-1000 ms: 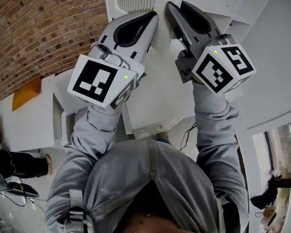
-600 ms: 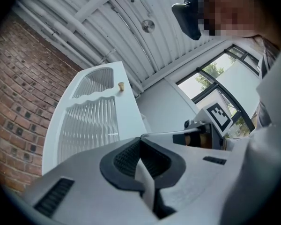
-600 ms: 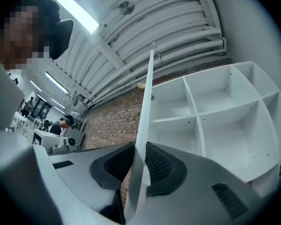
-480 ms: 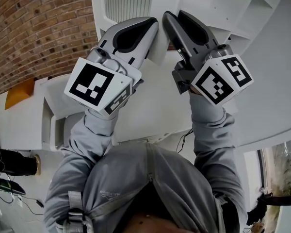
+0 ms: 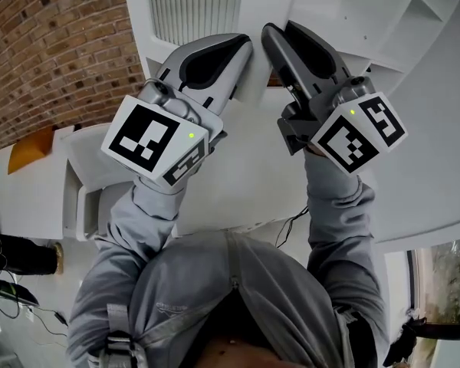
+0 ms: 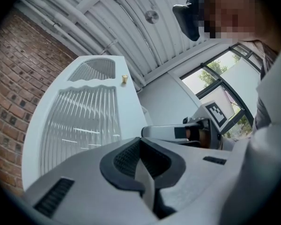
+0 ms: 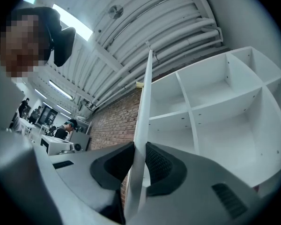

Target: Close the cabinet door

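Observation:
The white cabinet door (image 5: 254, 83) has a ribbed glass panel (image 6: 79, 121) and a small gold knob (image 6: 124, 79). I hold its thin edge from both sides. My left gripper (image 5: 238, 60) is shut on that edge, and its dark pads (image 6: 126, 161) pinch the white board. My right gripper (image 5: 280, 44) is shut on the same edge (image 7: 144, 107) a little farther along, with the board running straight up between its jaws. The open cabinet (image 7: 215, 102), with white shelves and compartments, lies to the right of the door. The right gripper (image 6: 196, 131) also shows in the left gripper view.
A brick wall (image 5: 54, 52) stands to the left behind the door. Low white furniture (image 5: 31, 198) with an orange patch (image 5: 31, 148) lies at the lower left. People work at benches (image 7: 68, 125) in the distance. Windows (image 6: 215, 74) fill the far wall.
Both grippers have travelled sideways together with the door edge still held. More of the ribbed panel now shows at the top, and the white furniture has slid left.

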The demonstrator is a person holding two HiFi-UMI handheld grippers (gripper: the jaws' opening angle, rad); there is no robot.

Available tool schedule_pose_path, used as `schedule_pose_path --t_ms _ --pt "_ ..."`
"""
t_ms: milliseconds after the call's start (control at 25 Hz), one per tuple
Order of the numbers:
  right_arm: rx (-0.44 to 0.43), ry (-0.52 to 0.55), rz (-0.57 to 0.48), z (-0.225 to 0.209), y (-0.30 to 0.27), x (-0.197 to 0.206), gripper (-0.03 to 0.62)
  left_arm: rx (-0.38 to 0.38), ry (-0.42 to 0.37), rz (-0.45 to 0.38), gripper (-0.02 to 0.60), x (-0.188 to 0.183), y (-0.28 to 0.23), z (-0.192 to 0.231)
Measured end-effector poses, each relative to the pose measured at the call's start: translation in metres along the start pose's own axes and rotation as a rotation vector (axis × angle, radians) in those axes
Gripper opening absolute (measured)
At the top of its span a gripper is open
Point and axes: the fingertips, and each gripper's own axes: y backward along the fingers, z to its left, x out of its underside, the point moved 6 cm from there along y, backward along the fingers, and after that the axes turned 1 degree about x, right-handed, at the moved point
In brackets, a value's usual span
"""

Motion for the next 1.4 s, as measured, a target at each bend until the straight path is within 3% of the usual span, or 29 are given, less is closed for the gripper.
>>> schedule_pose_path --t_ms 720,1400 --pt "-0.16 -0.052 0.044 -0.08 -0.025 0.019 0.095 -0.068 -0.003 0.039 0.005 0.04 -0.061 0.03" --pt "-0.257 -0.074 0.058 -0.125 -0.053 0.03 0.1 -0.13 -0.032 0.077 0.005 0.054 -0.092 0.053"
